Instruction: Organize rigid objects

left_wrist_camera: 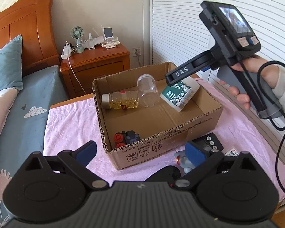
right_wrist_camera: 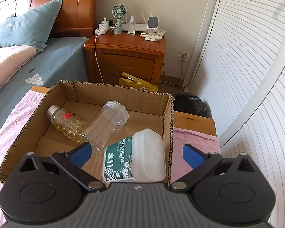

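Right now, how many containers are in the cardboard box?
3: capsule bottle at far left, clear jar lying mid-box, green tub at the right wall. A black toy occupies the near corner; more may be hidden.

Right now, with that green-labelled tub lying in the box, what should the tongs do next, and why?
Probably draw the right tongs back from the box. They stand open, the green-labelled tub lies inside on its own, and a toy and a small black device wait outside on the pink cloth.
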Demonstrator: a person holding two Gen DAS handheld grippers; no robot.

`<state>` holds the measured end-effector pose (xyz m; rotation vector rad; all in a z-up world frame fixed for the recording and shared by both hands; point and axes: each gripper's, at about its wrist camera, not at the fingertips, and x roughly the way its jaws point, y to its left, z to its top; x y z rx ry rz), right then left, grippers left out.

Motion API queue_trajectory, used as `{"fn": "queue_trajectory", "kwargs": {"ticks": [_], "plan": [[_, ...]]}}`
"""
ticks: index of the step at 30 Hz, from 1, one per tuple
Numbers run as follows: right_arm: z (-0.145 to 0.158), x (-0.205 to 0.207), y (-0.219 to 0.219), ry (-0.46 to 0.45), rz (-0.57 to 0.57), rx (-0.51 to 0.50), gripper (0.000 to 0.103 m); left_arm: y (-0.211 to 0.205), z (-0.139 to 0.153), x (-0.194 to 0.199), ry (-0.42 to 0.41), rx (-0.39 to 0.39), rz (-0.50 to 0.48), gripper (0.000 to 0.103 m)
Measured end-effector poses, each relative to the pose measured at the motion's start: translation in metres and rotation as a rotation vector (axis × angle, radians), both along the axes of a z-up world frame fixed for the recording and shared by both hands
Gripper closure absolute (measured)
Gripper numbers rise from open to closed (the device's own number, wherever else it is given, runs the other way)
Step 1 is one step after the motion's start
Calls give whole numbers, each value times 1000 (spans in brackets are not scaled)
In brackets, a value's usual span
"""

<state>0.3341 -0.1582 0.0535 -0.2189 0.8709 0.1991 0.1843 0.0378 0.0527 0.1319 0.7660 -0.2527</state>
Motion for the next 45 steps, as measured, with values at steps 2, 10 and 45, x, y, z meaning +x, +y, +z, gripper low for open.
{"fn": "queue_trajectory", "kwargs": {"ticks": [2, 10, 45], "plan": [[3, -6, -1, -2, -3, -12, 0, 0, -1, 1, 9, 7, 3, 4], [17, -39, -12, -30, -19, -28, 0, -2, 2, -3, 8, 18, 21, 4], [-95, -189, -41, 89, -55, 7, 0, -14, -49, -41, 96, 33, 44, 3]]}}
